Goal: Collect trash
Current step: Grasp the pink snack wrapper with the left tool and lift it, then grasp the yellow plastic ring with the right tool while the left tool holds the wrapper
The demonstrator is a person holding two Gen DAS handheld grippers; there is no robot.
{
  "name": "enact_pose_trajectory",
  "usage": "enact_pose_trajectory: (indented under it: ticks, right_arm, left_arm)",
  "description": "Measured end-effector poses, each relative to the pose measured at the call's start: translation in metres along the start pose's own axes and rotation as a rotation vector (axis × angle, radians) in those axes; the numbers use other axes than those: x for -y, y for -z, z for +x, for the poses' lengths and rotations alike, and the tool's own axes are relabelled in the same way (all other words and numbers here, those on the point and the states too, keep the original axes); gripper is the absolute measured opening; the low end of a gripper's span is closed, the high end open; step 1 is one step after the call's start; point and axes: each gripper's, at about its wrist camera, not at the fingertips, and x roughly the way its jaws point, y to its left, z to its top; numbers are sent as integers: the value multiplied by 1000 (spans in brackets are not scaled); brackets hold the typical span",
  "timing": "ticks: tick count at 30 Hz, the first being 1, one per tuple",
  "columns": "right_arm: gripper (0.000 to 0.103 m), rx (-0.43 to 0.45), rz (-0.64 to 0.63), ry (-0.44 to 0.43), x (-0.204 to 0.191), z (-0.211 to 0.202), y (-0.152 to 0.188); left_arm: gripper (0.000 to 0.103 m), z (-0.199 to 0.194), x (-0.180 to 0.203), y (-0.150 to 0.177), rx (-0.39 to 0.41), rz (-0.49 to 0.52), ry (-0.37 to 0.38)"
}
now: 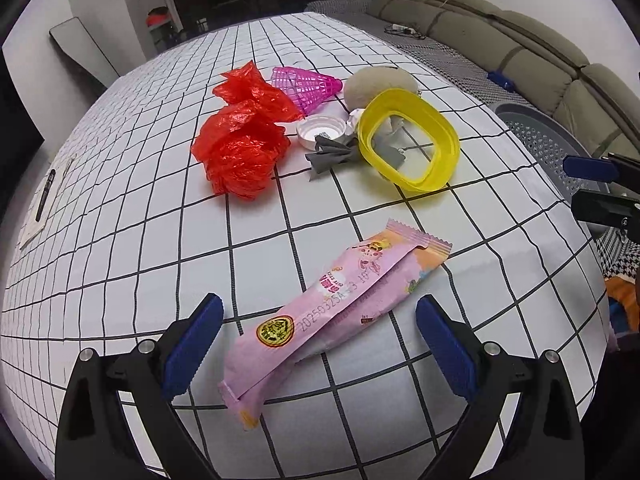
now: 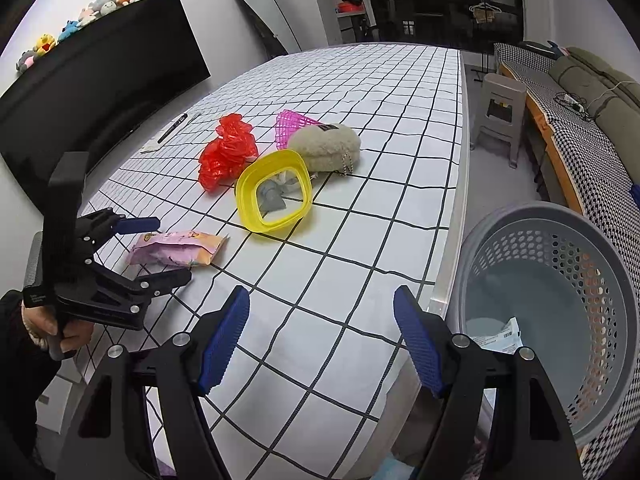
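A pink snack wrapper (image 1: 332, 312) lies on the checked tablecloth (image 1: 132, 216) between the open fingers of my left gripper (image 1: 318, 324); it also shows in the right wrist view (image 2: 180, 253). Beyond it lie crumpled red plastic bags (image 1: 244, 136), a pink mesh cone (image 1: 306, 85), a white cap (image 1: 320, 130), a grey scrap (image 1: 330, 154) and a yellow ring lid (image 1: 408, 142). My right gripper (image 2: 322, 320) is open and empty above the table's right edge, beside a grey perforated basket (image 2: 560, 300) that holds a white paper scrap (image 2: 498, 336).
A beige plush pouch (image 2: 326, 146) lies behind the yellow lid. A pen on a notepad (image 1: 44, 196) sits at the table's left. A grey stool (image 2: 498, 110), a sofa (image 1: 520, 40) and a dark screen (image 2: 100, 80) surround the table.
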Motion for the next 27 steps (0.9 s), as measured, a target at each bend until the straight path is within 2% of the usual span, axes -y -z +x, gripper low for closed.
enact_pose_trajectory:
  ticks: [1,4,6,10,14,15,20,27]
  right_arm:
    - [71,-1,2,-1,1,0,0]
    - [71,-1,5,-3,2,1,0]
    - [71,-1,5,-4,2,1,0]
    - [71,0,9,-9,4,1,0]
    - [71,2,11,-15,5,2,0]
    - [71,2,10,-17,4,2,0]
    - [71,9,1,-25,2,2,0]
    - [71,24,-23,-39,-7,7,-11]
  left_arm:
    - [93,1,0,0,0,-6,6]
    - [82,2,2,1,-5,-27,30]
    - [70,1,2,1,-9,-44,51]
    - [54,-4,6,4,-12,-76,50]
    - [27,-12,5,10,-9,-154,68]
    - [22,-13,5,12,-9,-185,77]
    - [21,-23,11,19,29,-267,24]
    - [20,-55,18,24,134,-371,-147]
